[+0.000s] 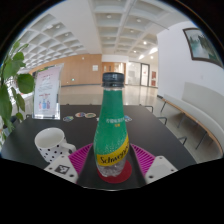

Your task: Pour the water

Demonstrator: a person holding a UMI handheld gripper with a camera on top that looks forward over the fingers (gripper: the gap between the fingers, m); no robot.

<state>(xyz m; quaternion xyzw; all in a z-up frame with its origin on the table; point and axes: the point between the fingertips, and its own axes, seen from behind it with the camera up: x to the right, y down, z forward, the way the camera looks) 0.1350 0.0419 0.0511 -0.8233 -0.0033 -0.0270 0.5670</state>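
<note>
Bottle (113, 125) (capped, upright), clamped between gripper (112, 168) pads; cup (47, 139) at ten o'clock; step: carry; next: uncap, tilt over cup.

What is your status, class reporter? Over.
Gripper closed on green bottle, upright, cap on. White cup beside it on table. Nothing between them.

Bottle (112, 128): green plastic, dark cap on, yellow label with red lettering, upright between the two fingers of the gripper (112, 166). Cup (48, 141): white, open mouth up, upright on the dark table (150, 125), just beside the bottle and well clear of the fingers.
</note>
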